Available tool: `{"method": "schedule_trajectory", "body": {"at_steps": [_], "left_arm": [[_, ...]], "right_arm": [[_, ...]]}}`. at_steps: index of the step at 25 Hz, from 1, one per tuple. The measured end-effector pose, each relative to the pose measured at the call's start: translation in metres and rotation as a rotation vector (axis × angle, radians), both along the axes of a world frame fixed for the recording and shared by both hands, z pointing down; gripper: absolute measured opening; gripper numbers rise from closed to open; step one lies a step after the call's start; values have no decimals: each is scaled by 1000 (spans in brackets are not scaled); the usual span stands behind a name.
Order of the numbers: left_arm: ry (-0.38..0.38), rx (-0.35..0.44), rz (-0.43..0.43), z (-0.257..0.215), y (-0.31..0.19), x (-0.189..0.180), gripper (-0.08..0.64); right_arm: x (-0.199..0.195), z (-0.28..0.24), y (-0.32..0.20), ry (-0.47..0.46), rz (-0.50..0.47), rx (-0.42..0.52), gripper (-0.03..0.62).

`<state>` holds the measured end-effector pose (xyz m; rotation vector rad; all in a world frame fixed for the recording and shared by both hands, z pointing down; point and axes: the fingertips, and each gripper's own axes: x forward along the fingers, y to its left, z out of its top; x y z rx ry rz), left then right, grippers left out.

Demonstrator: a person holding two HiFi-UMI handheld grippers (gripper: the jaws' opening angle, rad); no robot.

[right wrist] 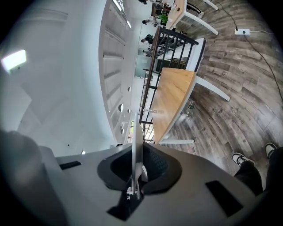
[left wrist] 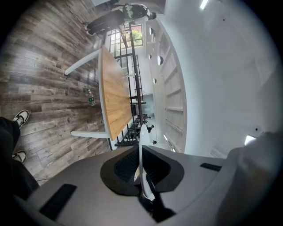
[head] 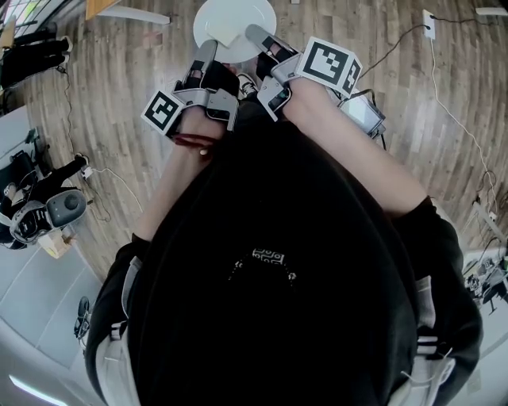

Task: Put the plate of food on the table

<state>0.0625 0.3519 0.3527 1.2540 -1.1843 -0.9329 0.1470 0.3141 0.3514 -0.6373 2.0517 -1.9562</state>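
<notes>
Jaws of left gripper (head: pixel 208 52) nearly closed, pinching rim of white plate (head: pixel 235 20). Right gripper (head: pixel 258 35) likewise clamped on rim just beside it. Plate hangs over wooden floor (head: pixel 119 79); wood-topped table (right wrist: pixel 174 99) well apart, ahead. Risk: both grips sit on near edge, so far side may dip. Uneven hands could tilt plate or slip it free.

Smooth white plate (head: pixel 255 17), wood-grain floor (head: pixel 119 79)
</notes>
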Motion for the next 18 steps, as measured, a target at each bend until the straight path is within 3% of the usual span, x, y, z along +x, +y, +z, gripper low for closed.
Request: {"method": "schedule_trajectory", "body": {"at_steps": [7,18], "left_arm": [[51,-35,0,13,-34,-74,21],[16,-15,-45,9,-43,-104,21]], "right_arm": [[-74,8,-34,64,1,6,37],[-104,3,-44,53,-15,52,35]]}}
